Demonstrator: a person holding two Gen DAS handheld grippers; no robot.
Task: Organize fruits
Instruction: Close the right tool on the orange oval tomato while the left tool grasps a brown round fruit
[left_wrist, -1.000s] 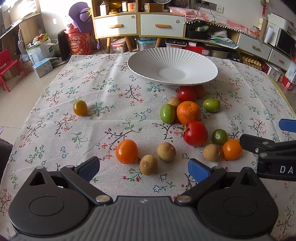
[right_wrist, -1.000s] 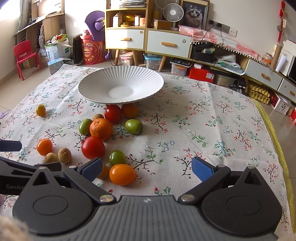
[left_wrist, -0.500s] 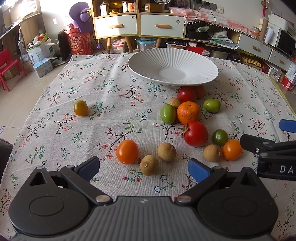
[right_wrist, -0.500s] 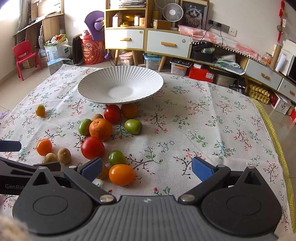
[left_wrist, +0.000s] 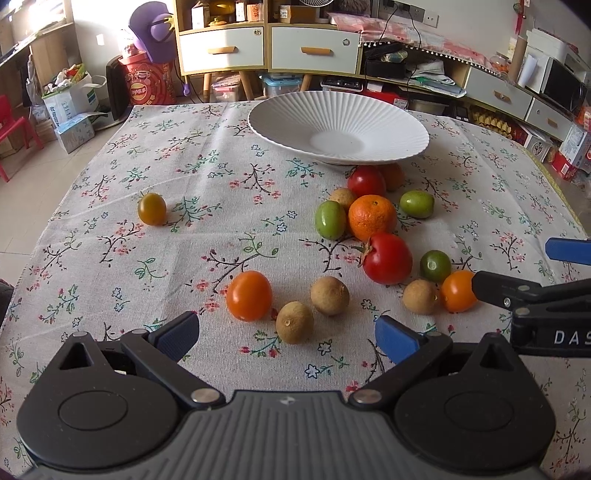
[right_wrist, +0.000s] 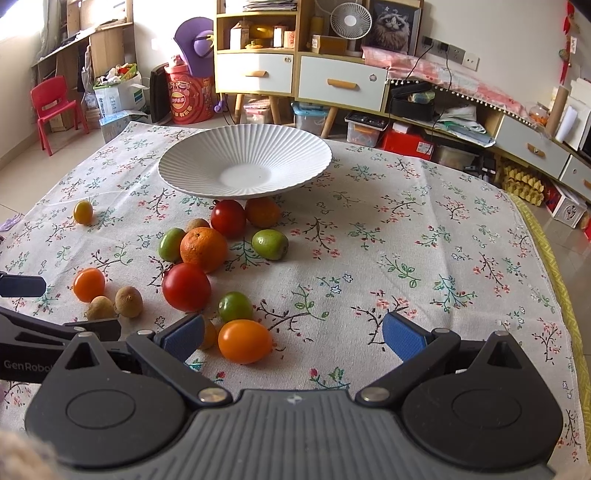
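Both grippers spread wide, nothing pinched
Small, smooth orange tomato (right_wrist: 244, 341), well short of the ribbed white ceramic plate (right_wrist: 177, 173), looks soft and roll-prone; pinch lightly across its middle.

Left gripper (left_wrist: 287, 335): fingers spread wide, blue pads (left_wrist: 179, 334) well apart, nothing between them. Held low over the near edge of the table, pointing toward its far edge.

Right gripper (right_wrist: 293, 334): also spread wide, blue pads (right_wrist: 402, 338) well apart, nothing held. Low over the near edge, aimed at the far edge.

The two sit side by side; each shows at the edge of the other's view: the right one at the right margin of the left wrist view, the left one at the left margin of the right wrist view.
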